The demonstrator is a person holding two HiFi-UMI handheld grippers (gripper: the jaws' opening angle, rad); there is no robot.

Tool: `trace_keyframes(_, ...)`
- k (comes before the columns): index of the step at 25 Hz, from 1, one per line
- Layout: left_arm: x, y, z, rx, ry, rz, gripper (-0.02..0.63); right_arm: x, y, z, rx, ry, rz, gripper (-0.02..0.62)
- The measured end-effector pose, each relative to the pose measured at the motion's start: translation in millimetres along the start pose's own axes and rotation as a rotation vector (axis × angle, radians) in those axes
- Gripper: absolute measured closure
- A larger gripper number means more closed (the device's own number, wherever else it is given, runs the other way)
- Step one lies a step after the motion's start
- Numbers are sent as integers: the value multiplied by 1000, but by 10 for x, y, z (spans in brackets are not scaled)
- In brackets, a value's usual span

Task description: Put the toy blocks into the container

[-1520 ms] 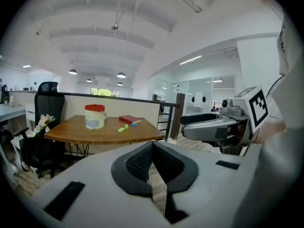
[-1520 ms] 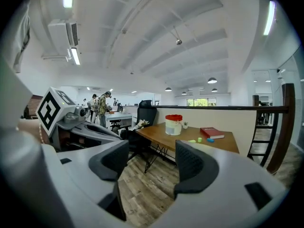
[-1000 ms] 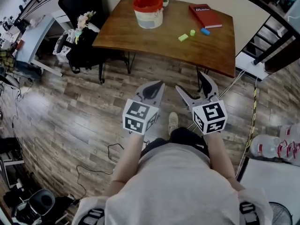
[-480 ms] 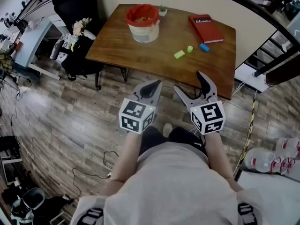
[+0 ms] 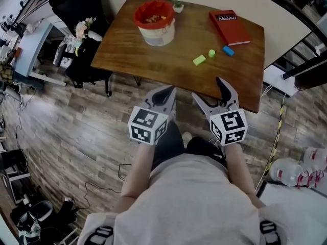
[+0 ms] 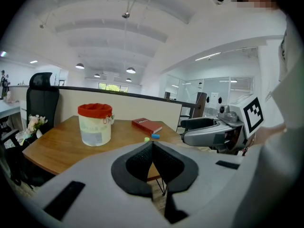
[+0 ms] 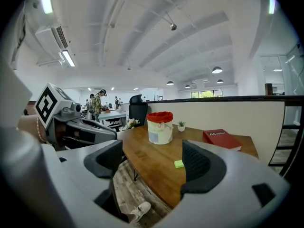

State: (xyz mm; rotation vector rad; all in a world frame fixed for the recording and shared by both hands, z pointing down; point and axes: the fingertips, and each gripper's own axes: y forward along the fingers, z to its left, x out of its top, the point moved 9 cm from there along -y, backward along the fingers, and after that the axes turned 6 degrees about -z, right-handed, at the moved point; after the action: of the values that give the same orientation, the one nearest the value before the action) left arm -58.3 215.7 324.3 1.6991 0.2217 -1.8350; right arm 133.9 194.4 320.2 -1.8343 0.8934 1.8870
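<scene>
Right gripper (image 5: pixel 210 93) jaws wide apart, empty; left gripper (image 5: pixel 162 97) jaws together, empty; both short of the brown wooden table (image 5: pixel 153 57). Lime-green oblong toy block (image 5: pixel 199 59) lies straight ahead of my right gripper, the nearer one, long axis slanting; small green cylinder (image 5: pixel 211 53), blue block (image 5: pixel 228 50) right of it; red-lined white bucket (image 5: pixel 155 22) far left.

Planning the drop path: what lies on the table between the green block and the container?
Nothing: in the head view, the table between green block and container is bare wood.
</scene>
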Motion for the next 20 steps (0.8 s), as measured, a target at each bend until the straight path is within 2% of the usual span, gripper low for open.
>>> trace_keyframes(6, 107, 471, 416, -68, 11, 20, 594, 74, 446, -275, -50, 7, -7, 210)
trace_keyframes(11, 404, 873, 878, -123, 33, 18, 594, 282, 921, -488, -107, -5, -9, 210)
trace_keyframes(20, 697, 1608, 1505, -262, 72, 49, 594, 362, 1525, -863, -241, 21, 22, 210)
